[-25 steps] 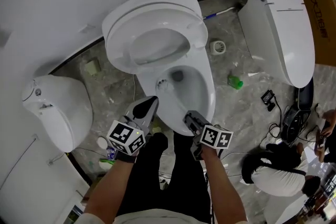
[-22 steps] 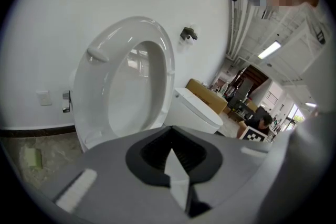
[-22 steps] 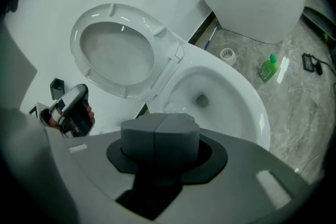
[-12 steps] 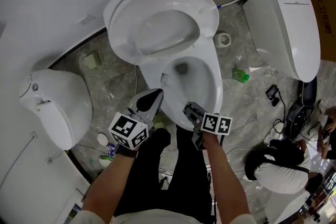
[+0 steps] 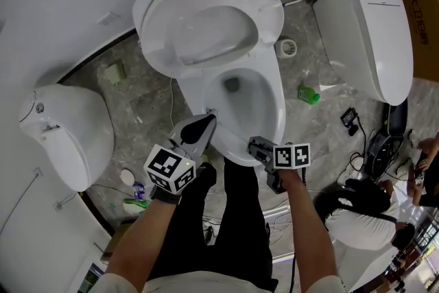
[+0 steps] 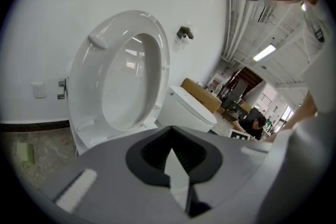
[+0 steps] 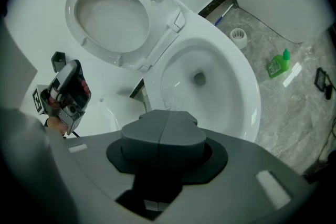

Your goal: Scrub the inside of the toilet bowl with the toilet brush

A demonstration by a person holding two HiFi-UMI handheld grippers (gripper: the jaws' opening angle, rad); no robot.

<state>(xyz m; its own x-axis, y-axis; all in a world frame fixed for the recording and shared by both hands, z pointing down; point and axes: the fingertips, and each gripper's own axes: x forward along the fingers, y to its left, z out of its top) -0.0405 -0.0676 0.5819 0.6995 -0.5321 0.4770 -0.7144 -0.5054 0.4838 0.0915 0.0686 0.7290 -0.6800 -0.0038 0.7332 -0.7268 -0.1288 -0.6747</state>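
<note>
The white toilet bowl (image 5: 276, 113) stands open with its seat and lid (image 5: 206, 17) raised against the wall. A white brush head (image 5: 210, 111) lies against the bowl's left inner wall, and its thin handle (image 5: 233, 137) runs back to my right gripper (image 5: 255, 146). That gripper is shut on the handle at the front rim. In the right gripper view the bristles (image 7: 170, 99) show just past the shut right gripper (image 7: 167, 115). My left gripper (image 5: 206, 121) hovers by the left rim, jaws drawn together. The left gripper (image 6: 172, 152) shows a thin white sliver between its pads.
A second toilet (image 5: 65, 134) stands at the left and a third (image 5: 367, 31) at the right. On the marble floor lie a green bottle (image 5: 307, 94), a white ring (image 5: 285, 47) and cables (image 5: 355, 128). A person (image 5: 363, 223) crouches at lower right beside a cardboard box (image 5: 422, 3).
The right gripper has shifted a little right and back along the front rim. The left gripper has moved up to the left rim. The brush head stays at the bowl's left side.
</note>
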